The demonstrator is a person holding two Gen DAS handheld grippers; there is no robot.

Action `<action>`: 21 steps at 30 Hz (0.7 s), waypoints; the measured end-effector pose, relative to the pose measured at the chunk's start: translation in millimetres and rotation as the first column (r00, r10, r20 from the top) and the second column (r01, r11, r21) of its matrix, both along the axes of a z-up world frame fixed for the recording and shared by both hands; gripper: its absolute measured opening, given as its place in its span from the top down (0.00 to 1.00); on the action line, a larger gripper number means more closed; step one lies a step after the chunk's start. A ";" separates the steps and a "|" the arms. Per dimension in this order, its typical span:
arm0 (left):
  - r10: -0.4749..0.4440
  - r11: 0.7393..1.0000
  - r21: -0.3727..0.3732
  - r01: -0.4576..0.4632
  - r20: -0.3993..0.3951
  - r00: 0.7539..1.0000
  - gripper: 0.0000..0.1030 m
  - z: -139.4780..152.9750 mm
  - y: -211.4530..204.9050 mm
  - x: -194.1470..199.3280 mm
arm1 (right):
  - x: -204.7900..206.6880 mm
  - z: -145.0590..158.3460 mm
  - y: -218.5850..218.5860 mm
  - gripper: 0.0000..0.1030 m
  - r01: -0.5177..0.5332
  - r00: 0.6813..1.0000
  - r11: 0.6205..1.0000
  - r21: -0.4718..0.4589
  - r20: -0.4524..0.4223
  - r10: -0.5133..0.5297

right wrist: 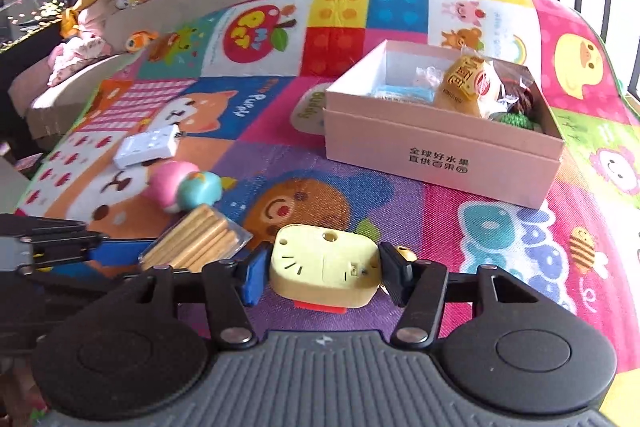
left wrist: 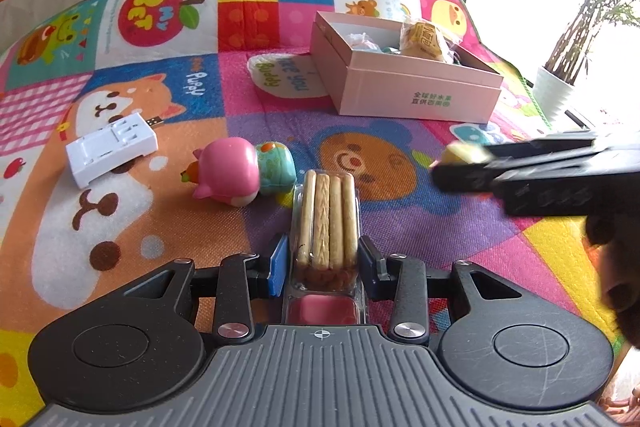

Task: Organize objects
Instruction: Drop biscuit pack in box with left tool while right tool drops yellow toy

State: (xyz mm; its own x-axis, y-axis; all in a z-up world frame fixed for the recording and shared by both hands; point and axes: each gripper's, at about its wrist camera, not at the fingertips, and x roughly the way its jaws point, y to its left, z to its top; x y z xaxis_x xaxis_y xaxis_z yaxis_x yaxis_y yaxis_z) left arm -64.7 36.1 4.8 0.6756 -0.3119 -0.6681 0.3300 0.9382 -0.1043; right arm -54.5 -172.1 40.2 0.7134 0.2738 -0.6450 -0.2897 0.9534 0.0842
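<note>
Clenched between the pads of the left hand-held gripper (left wrist: 324,263) is a clear packet of biscuit sticks (left wrist: 329,219), pointing toward twelve o'clock over the colourful play mat (left wrist: 168,235). At its three o'clock, the right hand-held gripper (right wrist: 324,269) grasps a pale yellow plastic toy (right wrist: 325,269). Beyond lie a pink and teal squishy toy (left wrist: 240,173) at eleven o'clock and a white charger (left wrist: 112,149) at ten. An open pink box (right wrist: 440,151) holding wrapped snacks (right wrist: 468,89) sits at one o'clock.
</note>
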 end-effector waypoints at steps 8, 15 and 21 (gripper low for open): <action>-0.052 0.998 -0.045 0.051 -0.019 0.998 0.65 24.9 6.3 2.4 | -28.4 54.8 -48.5 0.45 0.053 0.979 0.997 0.056 0.195 -0.063; -0.071 0.985 -0.143 0.092 0.141 0.987 0.65 119.9 -14.7 45.1 | -35.8 64.1 -86.6 0.45 0.104 0.950 0.981 0.162 0.277 -0.147; -0.067 0.951 -0.283 0.123 0.202 0.977 0.64 145.1 -73.4 135.4 | -31.8 52.5 -98.6 0.45 0.116 0.949 0.973 0.199 0.267 -0.168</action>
State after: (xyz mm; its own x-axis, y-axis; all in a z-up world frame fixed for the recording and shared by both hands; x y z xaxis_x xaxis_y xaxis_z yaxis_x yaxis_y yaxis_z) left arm 70.7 -37.3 149.9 0.7371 -0.5432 -0.4020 0.4563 0.8388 -0.2968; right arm -86.3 -270.7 92.7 0.8981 0.2484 -0.3629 -0.1889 0.9631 0.1916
